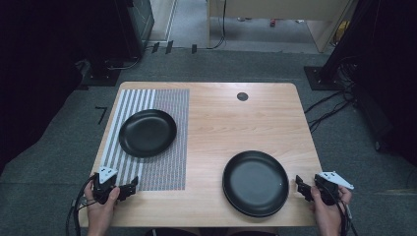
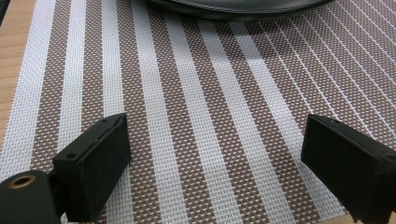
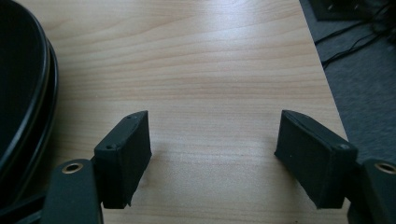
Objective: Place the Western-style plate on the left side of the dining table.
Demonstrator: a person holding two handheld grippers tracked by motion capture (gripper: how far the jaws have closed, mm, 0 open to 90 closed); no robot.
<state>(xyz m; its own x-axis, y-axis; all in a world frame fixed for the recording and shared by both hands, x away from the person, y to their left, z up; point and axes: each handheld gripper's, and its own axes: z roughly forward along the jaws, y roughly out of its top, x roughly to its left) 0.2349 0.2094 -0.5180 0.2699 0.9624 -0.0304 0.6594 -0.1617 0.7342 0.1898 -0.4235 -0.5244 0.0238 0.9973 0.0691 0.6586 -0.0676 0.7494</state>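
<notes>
2 hands at the bottom edge of the high view, each holding 1 gripper. Left gripper (image 1: 129, 188) sits over the near left corner of the table (image 1: 236, 123), above the near edge of the placemat (image 1: 169, 147); jaws spread wide, nothing between them. In the left gripper view the 2 black jaws stand apart over the brown-and-white weave, and a dark plate rim (image 2: 233, 8) crosses the top of the frame. Right gripper (image 1: 301, 187) is at the near right table edge, just right of the stack; jaws also wide apart, empty, bare wood between them in the right gripper view.

Plates: 1 black plate (image 1: 147, 132) on the placemat, far left part of the table. A second black plate (image 1: 255, 183) near right, on bare wood; the right gripper view shows 2 rims (image 3: 44, 93) one over the other at its left, so likely 2 stacked there. Exact count in that stack cannot be told. Plates are round, no long axis, all face up.

1 placemat, long axis running away from the person, stripes the same way. 1 small dark round disc (image 1: 242, 96) at the far table edge.
</notes>
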